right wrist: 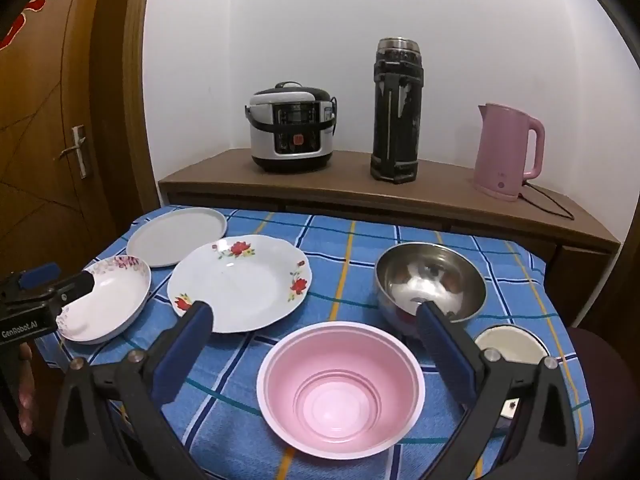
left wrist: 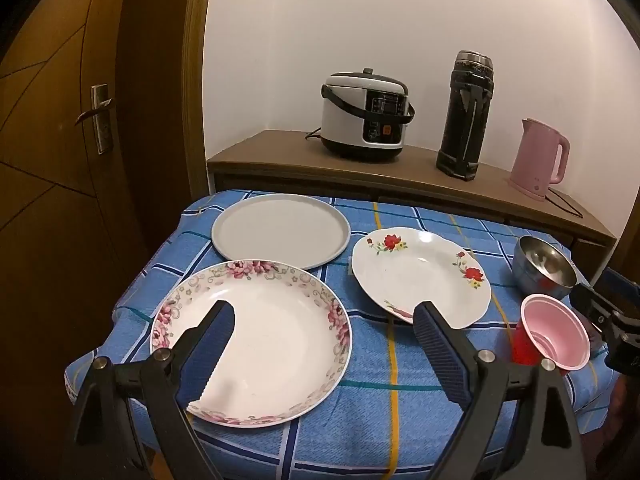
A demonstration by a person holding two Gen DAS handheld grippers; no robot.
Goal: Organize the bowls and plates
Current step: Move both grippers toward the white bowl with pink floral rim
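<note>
both tongs hang spread wide, holding nothing; the pink-rimmed plate [left wrist: 260, 344] lies directly under the left gripper [left wrist: 324, 320], the pink bowl [right wrist: 340, 388] just below the right gripper [right wrist: 314, 320]

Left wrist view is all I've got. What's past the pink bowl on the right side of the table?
Observer: A small cream bowl with a dark rim, near the right edge of the table.
Operator: Is the right gripper holding anything?
Observer: No. The right gripper is open and empty, with the pink bowl just below its fingers.
</note>
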